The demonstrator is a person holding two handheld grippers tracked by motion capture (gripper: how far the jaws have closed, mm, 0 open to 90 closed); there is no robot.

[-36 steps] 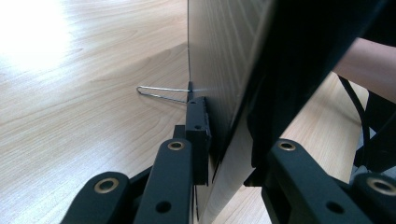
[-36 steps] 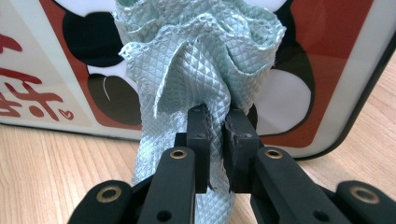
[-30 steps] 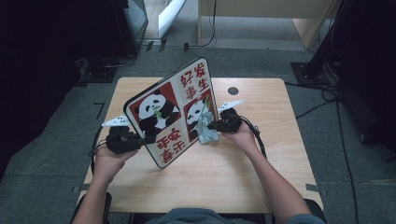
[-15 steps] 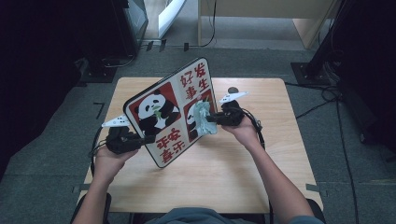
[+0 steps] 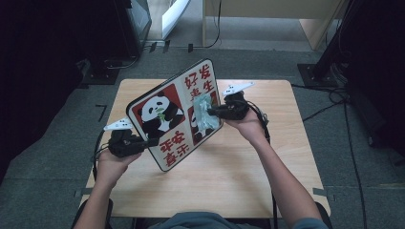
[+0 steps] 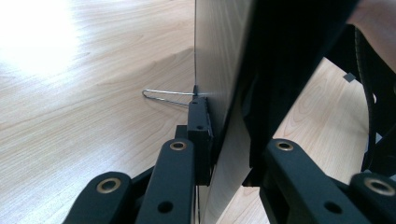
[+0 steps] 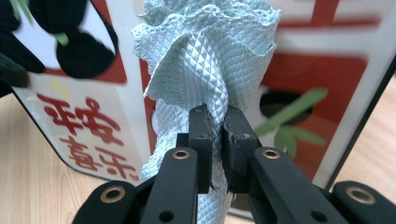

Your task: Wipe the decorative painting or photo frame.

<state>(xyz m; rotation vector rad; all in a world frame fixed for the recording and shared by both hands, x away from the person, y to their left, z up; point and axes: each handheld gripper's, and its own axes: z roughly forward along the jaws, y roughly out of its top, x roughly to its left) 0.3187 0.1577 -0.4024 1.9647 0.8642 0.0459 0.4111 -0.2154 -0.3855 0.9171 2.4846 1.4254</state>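
- Jaws on our left gripper (image 5: 143, 142) are clamped on the lower left edge of the panda board (image 5: 176, 114); in the left gripper view one pad (image 6: 200, 135) presses flat on the board's (image 6: 219, 56) pale side, the other jaw sits on its dark side.
- Jaws on our right gripper (image 5: 215, 111) are nearly closed, pinching a bunched cloth (image 5: 206, 113); in the right gripper view the pads (image 7: 201, 140) squeeze the cloth (image 7: 201, 56) with only fabric between them.
- Cloth lies against the board's printed face, right half, near the second panda.
- We see the board held tilted on edge above the table (image 5: 239, 176), between the two hands.
- Board: flat, thin, rounded corners, glossy white face (image 7: 327, 70) with red panels, black-and-white pandas, red characters, dark rim.
- Cloth: pale blue-green, quilted diamond texture, wavy scalloped edge, crumpled in folds.
- Table: light wood grain, smooth, rounded corners.
- Thin wire loop (image 6: 163, 97) sticks out beside the left pad; we can't tell what it belongs to.
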